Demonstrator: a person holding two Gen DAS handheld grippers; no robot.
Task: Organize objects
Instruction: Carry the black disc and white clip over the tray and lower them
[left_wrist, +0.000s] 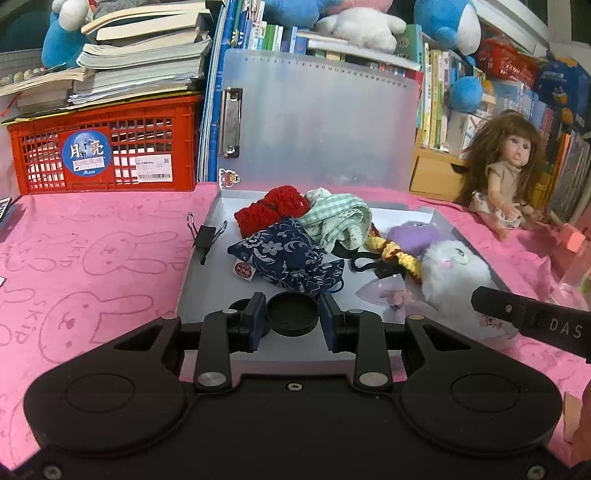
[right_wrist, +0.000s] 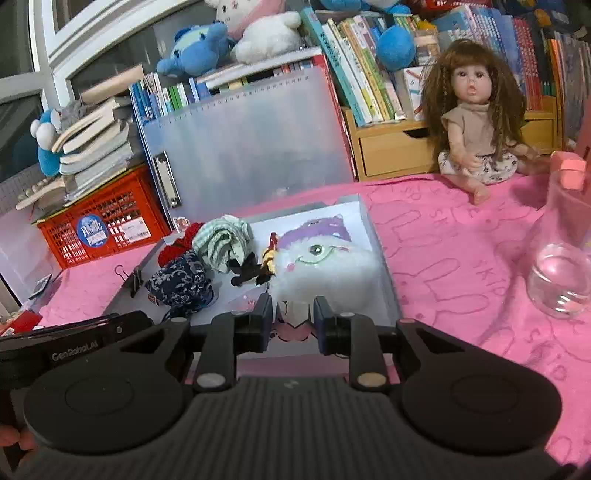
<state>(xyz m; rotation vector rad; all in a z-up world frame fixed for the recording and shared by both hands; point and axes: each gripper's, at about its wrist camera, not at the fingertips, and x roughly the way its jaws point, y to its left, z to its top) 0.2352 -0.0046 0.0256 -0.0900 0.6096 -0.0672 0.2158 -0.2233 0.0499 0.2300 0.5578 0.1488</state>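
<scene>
Left tongs (left_wrist: 293, 317) were clenched on a round black lid (left_wrist: 292, 314), held over the near edge of the grey tray (left_wrist: 207, 284). Right tongs (right_wrist: 292, 320) were released, nothing between them, at the tray's near right corner just in front of the white fluffy plush (right_wrist: 325, 271). In the tray: navy floral pouch (left_wrist: 288, 254) centre, red knit piece (left_wrist: 271, 208) and green checked cloth (left_wrist: 334, 218) behind it. Binder clip (left_wrist: 205, 236) sat on the tray's left rim. Doll (right_wrist: 476, 122) sat well apart, far right.
</scene>
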